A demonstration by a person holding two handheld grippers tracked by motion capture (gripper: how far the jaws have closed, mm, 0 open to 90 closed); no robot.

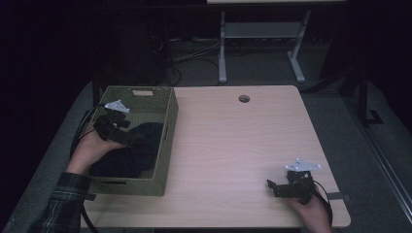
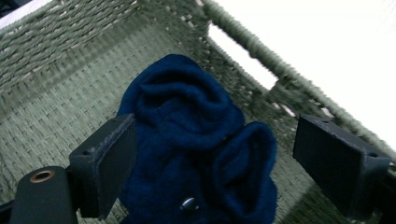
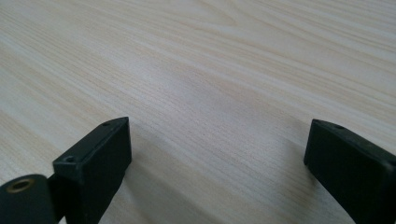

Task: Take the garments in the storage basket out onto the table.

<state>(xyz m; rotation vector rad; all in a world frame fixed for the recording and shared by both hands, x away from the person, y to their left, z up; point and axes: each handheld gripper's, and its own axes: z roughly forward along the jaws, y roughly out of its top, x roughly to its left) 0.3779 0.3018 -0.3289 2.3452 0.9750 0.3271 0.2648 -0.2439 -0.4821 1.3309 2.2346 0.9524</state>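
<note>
A dark blue knitted garment (image 1: 132, 151) lies crumpled inside a green woven basket (image 1: 167, 141) at the table's left. In the left gripper view the garment (image 2: 196, 140) shows a small button and rests on the basket floor (image 2: 56, 102). My left gripper (image 1: 136, 138) hovers inside the basket just above the garment, jaws wide apart and holding nothing; in its own view the left gripper (image 2: 215, 158) frames the cloth. My right gripper (image 1: 272, 187) sits near the table's front right, open over bare wood, and the right gripper (image 3: 219, 158) has nothing between its jaws.
The light wooden table (image 1: 233, 145) has a round cable hole (image 1: 244, 98) near its far edge. Beyond it stand a white desk frame (image 1: 260, 43) and floor cables (image 1: 194, 53). The basket has a handle slot (image 2: 243, 56) in its side wall.
</note>
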